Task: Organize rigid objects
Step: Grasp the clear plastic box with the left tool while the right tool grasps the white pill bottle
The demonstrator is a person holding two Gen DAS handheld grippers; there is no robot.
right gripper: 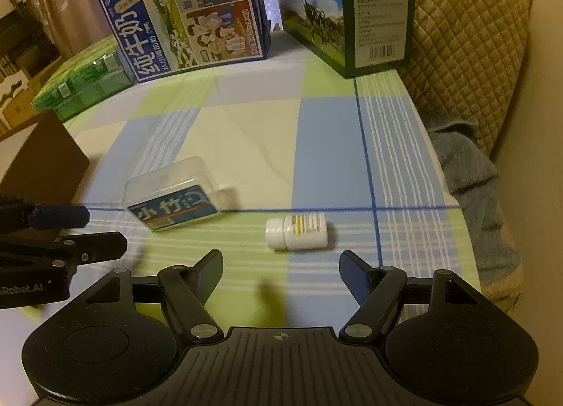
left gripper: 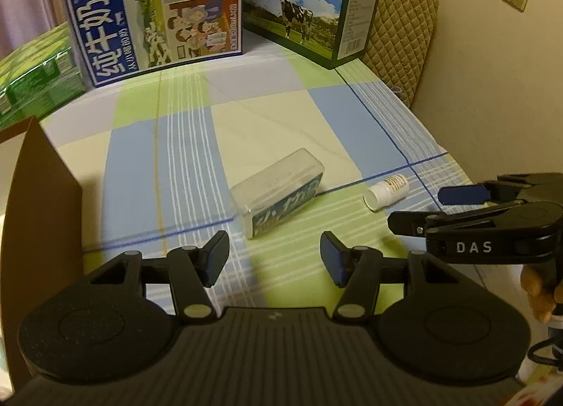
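A clear plastic box with a blue label lies on the checked tablecloth, just ahead of my open, empty left gripper. It also shows in the right wrist view. A small white pill bottle lies on its side to the right of the box; in the right wrist view the bottle is just ahead of my open, empty right gripper. The right gripper also shows in the left wrist view, and the left gripper in the right wrist view.
Two milk cartons stand at the back: a blue one and a dark one with a cow picture. A green pack lies at back left. A brown cardboard box stands at the left. A quilted chair back is at the table's right edge.
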